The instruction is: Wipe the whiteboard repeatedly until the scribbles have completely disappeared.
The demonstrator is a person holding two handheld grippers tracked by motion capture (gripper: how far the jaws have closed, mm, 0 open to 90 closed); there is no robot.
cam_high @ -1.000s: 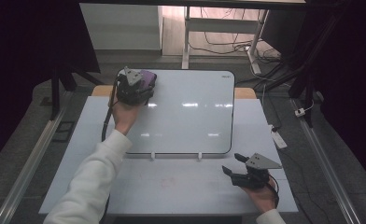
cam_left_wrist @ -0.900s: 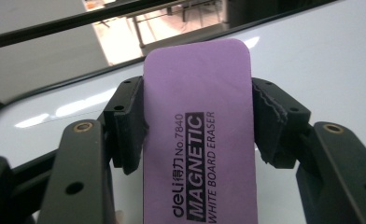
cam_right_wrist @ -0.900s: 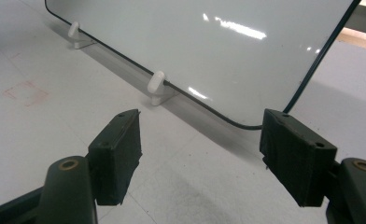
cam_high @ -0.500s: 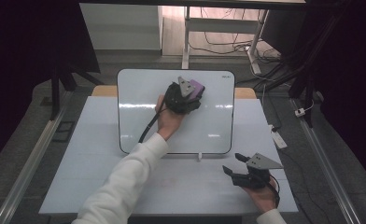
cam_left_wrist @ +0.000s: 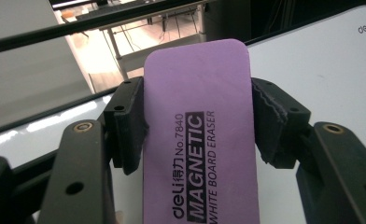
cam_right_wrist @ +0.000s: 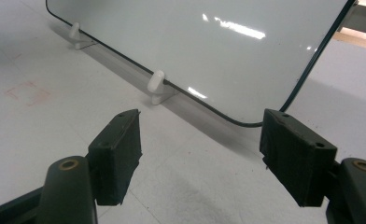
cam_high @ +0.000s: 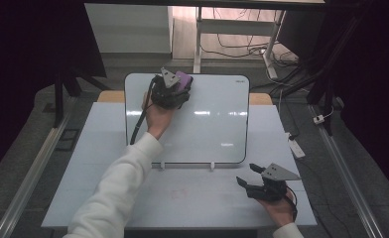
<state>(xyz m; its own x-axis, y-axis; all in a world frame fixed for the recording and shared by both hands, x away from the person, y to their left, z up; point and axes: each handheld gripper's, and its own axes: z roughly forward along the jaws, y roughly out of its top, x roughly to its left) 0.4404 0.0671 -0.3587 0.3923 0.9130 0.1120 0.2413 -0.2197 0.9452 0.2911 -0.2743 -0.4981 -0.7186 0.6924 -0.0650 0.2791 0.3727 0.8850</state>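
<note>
A: Start with the big things. What's laid out here?

B: A pale surface (cam_high: 108,163) carries a whiteboard (cam_high: 207,129), propped on two small white feet (cam_high: 212,166) at its near edge. In the high view its face looks clean apart from light glare; I can't make out any marks.

A: And the eraser?

B: The purple eraser (cam_left_wrist: 197,130) sits in the left claw (cam_high: 175,89), gripped across its width with a pad pressed on each long side and its printed back facing the claw's camera. It's up over the board's top edge, toward the left.

A: The other hand?

B: The right claw (cam_high: 254,181) rests low on the surface near the board's lower right corner, jaws spread with nothing between them, just bare surface ahead.

A: So how should the wiping go?

B: My reading: tip the eraser so its felt face lies flat on the board, not on an edge, then pull in long overlapping strokes with light, even pressure. The board only leans on those feet, so a hard push could tilt or slide it; the free claw could brace the lower corner. Keep the grip centred so the eraser doesn't twist out.
</note>
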